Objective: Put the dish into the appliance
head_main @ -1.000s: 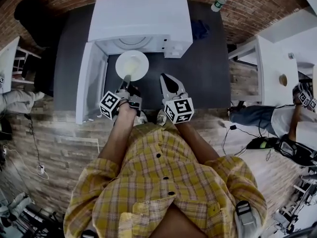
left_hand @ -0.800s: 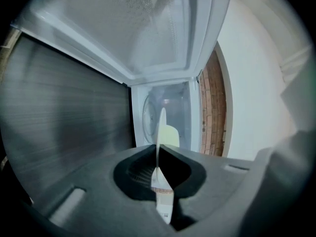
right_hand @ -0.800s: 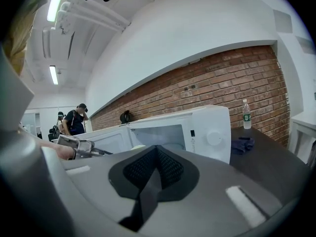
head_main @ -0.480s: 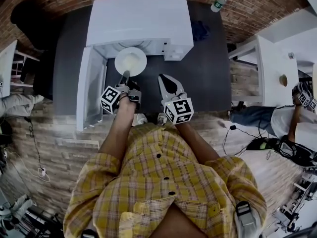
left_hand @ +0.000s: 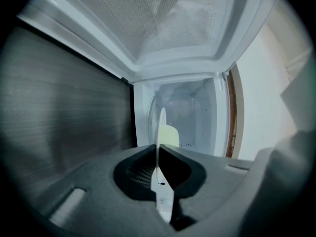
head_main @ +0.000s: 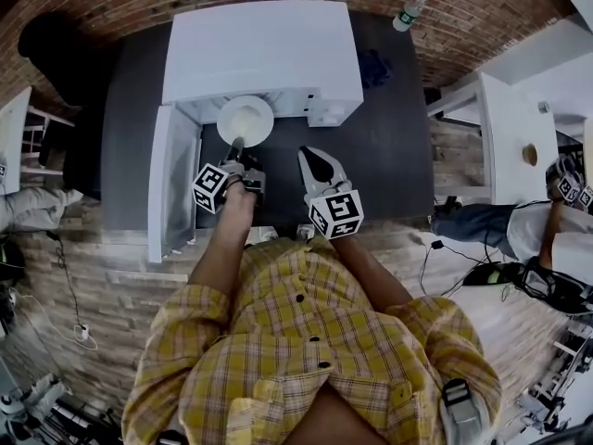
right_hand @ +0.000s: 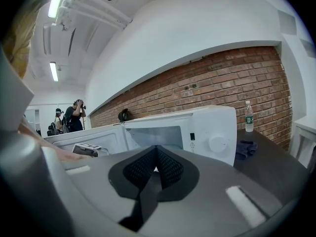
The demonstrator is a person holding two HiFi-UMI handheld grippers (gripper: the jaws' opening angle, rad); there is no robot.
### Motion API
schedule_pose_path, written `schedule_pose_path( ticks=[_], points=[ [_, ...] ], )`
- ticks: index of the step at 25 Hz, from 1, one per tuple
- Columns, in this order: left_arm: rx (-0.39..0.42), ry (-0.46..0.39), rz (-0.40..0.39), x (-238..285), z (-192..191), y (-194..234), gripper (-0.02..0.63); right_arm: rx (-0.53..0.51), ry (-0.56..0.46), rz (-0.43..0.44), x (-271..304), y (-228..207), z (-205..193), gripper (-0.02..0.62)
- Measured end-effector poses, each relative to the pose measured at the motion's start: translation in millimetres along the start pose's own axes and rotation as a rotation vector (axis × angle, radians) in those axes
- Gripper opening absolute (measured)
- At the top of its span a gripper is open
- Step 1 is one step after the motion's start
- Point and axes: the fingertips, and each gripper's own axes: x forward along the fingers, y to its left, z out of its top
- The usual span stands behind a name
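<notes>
Hovering at the open front of the microwave (head_main: 264,49), the dish (head_main: 246,120) is sticking out ahead of the left hand-held gripper (head_main: 236,145), which is pinching its near rim. The right hand-held gripper (head_main: 315,160) is hanging just beside it over the dark desk (head_main: 389,137), jaws pressed together on nothing.

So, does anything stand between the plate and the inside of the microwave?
Nothing visible does. The microwave has its door swung wide open, and the left gripper holds the plate right at its opening.
</notes>
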Motion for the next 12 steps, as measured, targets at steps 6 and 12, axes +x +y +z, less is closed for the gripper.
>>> schedule_pose_path(
  ticks=[6,12],
  points=[
    [0.002,-0.009,0.008,14.7,8.1,6.9,0.011,-0.002,0.011,-0.015,4.4,-5.4,-2.9,0.005],
    [0.008,-0.01,0.024,25.6,10.4,12.4,0.011,0.004,0.009,-0.025,6.0,-8.2,-2.9,0.005]
  ],
)
